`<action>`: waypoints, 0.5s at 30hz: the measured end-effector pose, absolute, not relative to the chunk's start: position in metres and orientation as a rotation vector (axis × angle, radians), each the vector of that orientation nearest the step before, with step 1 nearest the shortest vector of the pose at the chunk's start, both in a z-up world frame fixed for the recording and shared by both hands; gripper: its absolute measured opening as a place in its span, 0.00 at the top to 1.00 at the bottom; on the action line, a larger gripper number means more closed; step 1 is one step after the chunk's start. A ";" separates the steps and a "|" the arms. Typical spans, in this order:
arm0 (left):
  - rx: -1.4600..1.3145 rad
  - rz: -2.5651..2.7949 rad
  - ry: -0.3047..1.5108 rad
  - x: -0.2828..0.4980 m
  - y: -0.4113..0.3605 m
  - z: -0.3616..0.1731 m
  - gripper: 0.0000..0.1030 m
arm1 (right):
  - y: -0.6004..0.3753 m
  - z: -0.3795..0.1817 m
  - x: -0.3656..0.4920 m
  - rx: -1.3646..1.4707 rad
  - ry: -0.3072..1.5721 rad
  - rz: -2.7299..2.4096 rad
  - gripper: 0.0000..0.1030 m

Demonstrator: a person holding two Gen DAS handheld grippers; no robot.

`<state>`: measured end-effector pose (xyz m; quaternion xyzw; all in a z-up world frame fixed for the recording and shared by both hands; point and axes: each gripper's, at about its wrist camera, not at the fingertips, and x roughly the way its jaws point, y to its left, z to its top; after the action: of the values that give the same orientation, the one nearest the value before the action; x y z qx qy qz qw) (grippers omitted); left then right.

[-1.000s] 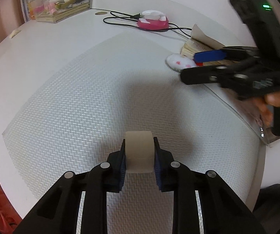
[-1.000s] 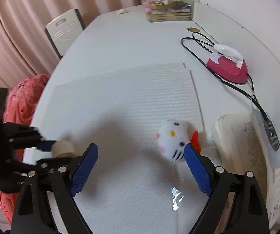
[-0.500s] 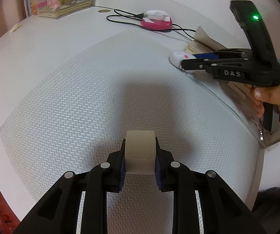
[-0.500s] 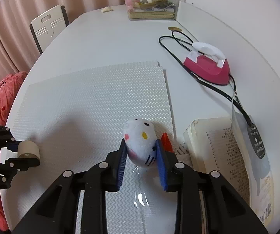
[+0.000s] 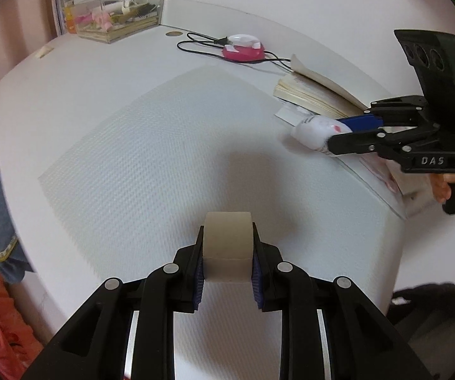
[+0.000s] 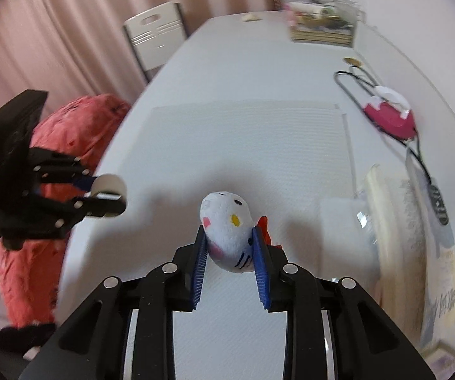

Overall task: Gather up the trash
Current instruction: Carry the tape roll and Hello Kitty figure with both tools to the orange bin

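My left gripper (image 5: 227, 247) is shut on a beige roll of tape (image 5: 227, 247), held clear above the white textured mat (image 5: 151, 164). In the right wrist view the same tape roll (image 6: 108, 186) shows at the left, in the left gripper (image 6: 108, 194). My right gripper (image 6: 229, 240) is shut on a small white plush cat head (image 6: 227, 231) with a red bow, lifted off the mat (image 6: 246, 139). From the left wrist view the plush (image 5: 314, 131) sits pinched in the right gripper (image 5: 338, 133) at the right, beside an open book.
An open book (image 5: 316, 95) lies at the mat's right edge. A pink mini iron (image 5: 243, 49) with a black cord and a clear box of items (image 5: 119, 12) stand further back. A red cloth bundle (image 6: 69, 133) and a white chair (image 6: 157, 38) are beside the table.
The right gripper closed on the plush cat head and lifted it off the mat. The left gripper rose with the tape roll. Both views now show the table from higher up.
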<state>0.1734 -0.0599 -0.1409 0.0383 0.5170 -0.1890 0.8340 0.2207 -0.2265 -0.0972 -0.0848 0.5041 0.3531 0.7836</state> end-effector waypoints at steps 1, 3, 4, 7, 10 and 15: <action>0.085 -0.398 1.093 0.166 -0.061 -0.137 0.75 | -0.226 -0.093 0.212 -0.188 1.087 0.779 0.73; 0.084 -0.385 1.088 0.149 -0.061 -0.129 0.75 | -0.224 -0.087 0.198 -0.186 1.090 0.811 0.73; 0.078 -0.375 1.085 0.140 -0.060 -0.125 0.75 | -0.221 -0.084 0.190 -0.186 1.090 0.828 0.73; 0.074 -0.344 1.077 0.114 -0.057 -0.117 0.75 | -0.209 -0.077 0.168 -0.202 1.083 0.877 0.73; 0.052 -0.304 1.079 0.089 -0.049 -0.111 0.75 | -0.195 -0.071 0.153 -0.209 1.077 0.928 0.73; 0.009 -0.223 1.068 0.045 -0.029 -0.102 0.75 | -0.158 -0.060 0.121 -0.237 1.063 1.029 0.73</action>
<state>0.0451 -0.0295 -0.1017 0.0042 0.5081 -0.1059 0.8548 0.1206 -0.1579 -0.0604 -0.1079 0.4831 0.4675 0.7324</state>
